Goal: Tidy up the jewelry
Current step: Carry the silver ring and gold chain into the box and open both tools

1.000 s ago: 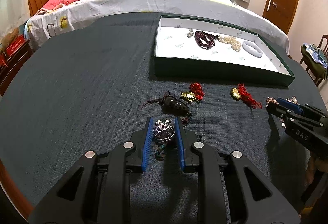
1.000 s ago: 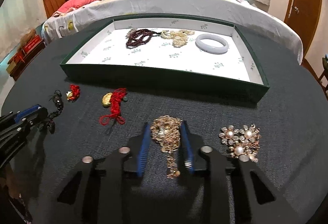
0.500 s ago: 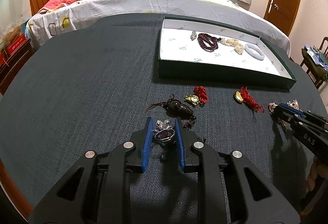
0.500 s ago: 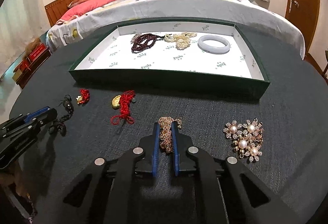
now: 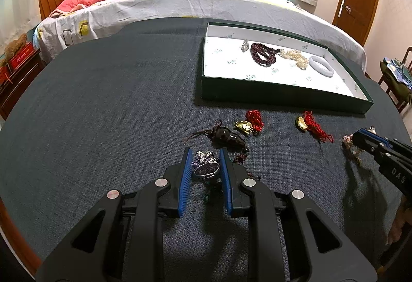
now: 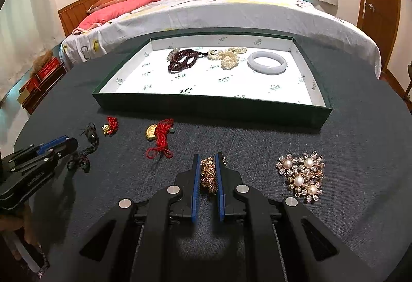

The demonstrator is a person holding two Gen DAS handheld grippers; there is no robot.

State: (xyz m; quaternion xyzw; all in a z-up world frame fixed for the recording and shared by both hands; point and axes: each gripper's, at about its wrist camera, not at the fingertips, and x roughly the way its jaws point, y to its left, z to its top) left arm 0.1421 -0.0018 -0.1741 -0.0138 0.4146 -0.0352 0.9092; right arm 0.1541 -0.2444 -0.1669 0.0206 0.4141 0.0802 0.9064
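Gold chain (image 6: 209, 173) pinched between right gripper (image 6: 208, 160) pads; silver ring (image 5: 206, 169) clamped in left gripper (image 5: 205, 157).

The worktop (image 5: 103, 101) lies bare left of the box (image 5: 257, 95). Between the right gripper (image 6: 208, 168) and the box wall, the cloth is free; a brooch (image 6: 301, 175) sits just right, a red cord (image 6: 161, 137) left.

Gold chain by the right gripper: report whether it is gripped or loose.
Gripped. The right gripper has just closed on the gold chain, blue pads pressing both sides.
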